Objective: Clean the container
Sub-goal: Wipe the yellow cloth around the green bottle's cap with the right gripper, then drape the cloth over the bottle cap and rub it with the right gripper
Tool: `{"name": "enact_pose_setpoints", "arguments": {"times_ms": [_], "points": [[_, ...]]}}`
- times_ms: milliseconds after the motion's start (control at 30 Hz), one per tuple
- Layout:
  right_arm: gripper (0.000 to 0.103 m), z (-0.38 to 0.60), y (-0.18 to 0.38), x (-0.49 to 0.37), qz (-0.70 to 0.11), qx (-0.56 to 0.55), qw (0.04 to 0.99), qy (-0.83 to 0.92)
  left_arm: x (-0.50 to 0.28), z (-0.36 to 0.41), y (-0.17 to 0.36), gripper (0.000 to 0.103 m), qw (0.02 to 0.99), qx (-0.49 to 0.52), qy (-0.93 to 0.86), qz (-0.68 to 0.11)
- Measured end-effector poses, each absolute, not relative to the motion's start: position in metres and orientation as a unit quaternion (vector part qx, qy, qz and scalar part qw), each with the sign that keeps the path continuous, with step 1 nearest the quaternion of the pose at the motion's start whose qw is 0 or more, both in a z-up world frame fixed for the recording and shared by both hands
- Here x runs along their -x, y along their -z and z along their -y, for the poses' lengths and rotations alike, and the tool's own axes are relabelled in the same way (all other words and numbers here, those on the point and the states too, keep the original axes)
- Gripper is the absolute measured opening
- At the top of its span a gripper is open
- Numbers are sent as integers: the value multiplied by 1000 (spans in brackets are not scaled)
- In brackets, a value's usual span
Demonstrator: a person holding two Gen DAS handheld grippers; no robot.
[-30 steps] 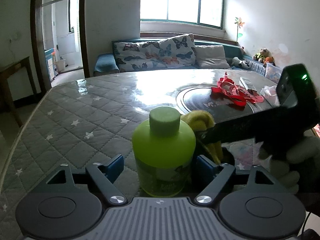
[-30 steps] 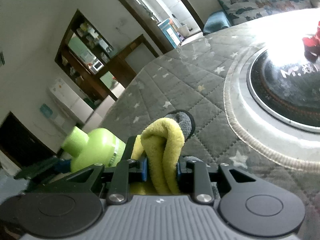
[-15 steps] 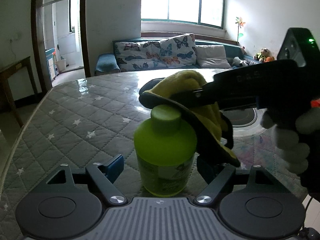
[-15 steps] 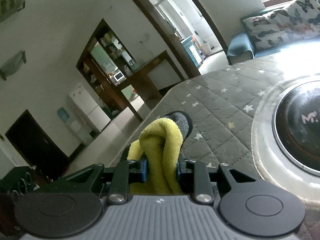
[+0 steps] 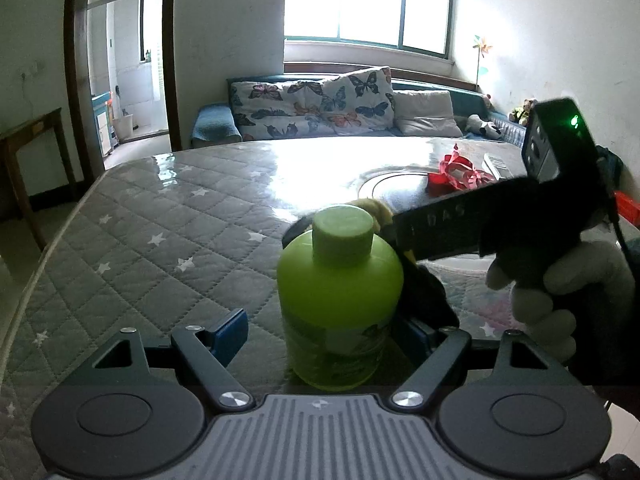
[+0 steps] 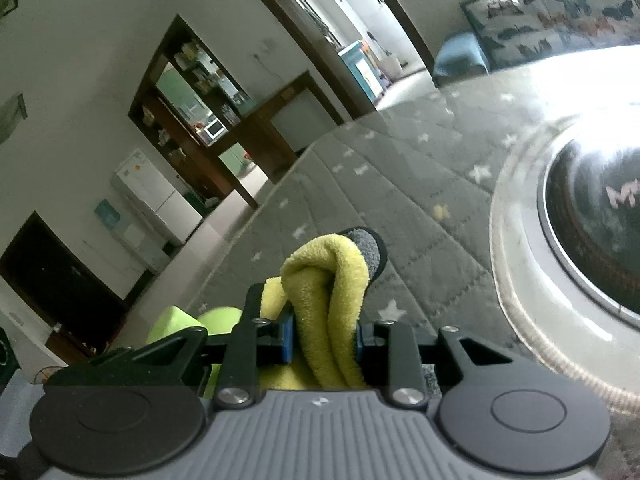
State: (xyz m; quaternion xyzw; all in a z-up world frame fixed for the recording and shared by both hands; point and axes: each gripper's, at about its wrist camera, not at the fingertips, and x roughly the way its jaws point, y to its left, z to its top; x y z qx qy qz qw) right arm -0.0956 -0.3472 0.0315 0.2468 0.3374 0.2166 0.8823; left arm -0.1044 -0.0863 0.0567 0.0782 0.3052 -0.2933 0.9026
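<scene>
At the left, the left gripper [image 5: 320,330] stood around the green bottle [image 5: 340,304], which was upright on the quilted table [image 5: 160,220]. Its left pad sat clear of the bottle's side, while its right pad was hidden behind the bottle and cloth, so whether it truly clasped the bottle cannot be told; it looked like a loose brace.

That was the main risk. If the cloth pushed sideways against the bottle's shoulder while one pad stood off, the bottle could slide or tip toward the open side of the jaws.

Moving right, the bottle's cap [image 5: 343,232] rose just ahead of the left gripper's fingers, and the yellow cloth [image 6: 328,292] lay against the bottle's far right side. The right gripper [image 6: 324,338] was clenched on that cloth, with the bottle low and to the left of its fingers. A loose fold could snag the cap. The gloved hand [image 5: 560,292] held the right gripper at the far right.
</scene>
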Motion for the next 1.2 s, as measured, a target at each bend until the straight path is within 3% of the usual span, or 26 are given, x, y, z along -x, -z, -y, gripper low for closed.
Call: {"name": "enact_pose_setpoints", "arguments": {"times_ms": [767,1033,1200], "points": [[26,345,-11,129,-371,-249,869,-215,119,73,-64,84,906,-63,292,-299],[26,346,-21,142,-361,-254,869,-225,117,73,-63,71,902,-59,305,-300],[26,347,-46,144,-328,-251,879,-239,117,72,-63,71,900,-60,310,-299]]}}
